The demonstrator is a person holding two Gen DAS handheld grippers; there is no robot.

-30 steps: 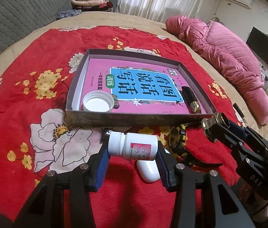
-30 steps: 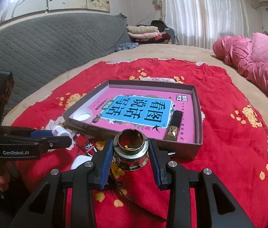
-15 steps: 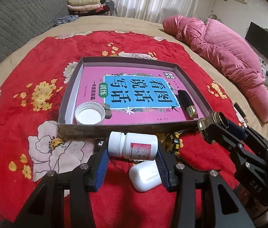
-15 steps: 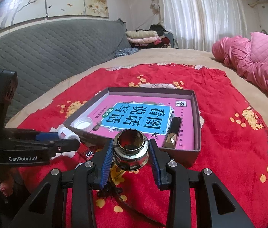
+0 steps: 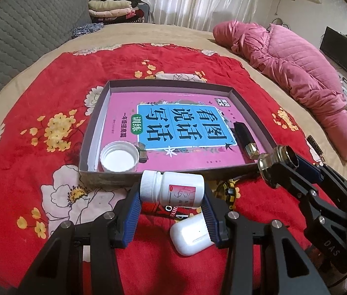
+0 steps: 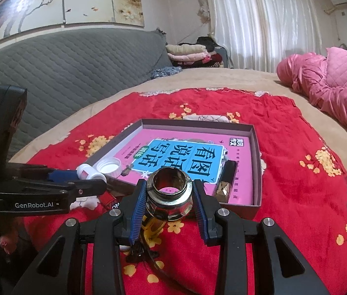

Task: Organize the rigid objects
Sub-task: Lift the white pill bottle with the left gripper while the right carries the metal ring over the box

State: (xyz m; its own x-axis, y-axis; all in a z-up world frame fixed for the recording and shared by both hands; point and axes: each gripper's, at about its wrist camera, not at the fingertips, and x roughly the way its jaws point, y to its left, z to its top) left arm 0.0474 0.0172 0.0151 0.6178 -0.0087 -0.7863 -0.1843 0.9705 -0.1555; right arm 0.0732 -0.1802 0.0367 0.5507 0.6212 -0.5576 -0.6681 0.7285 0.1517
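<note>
The left gripper [image 5: 172,198] clamped a white pill bottle [image 5: 172,188] lying sideways — just short of the shallow box [image 5: 92,132], where a pink book [image 5: 173,127] and white cap [image 5: 119,157] lay.

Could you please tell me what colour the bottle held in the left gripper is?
White, with a small red mark on its label; the bottle shows best in the left wrist view.

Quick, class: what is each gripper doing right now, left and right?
Left gripper: shut on the white pill bottle.
Right gripper: shut on the shiny metal fitting.
</note>
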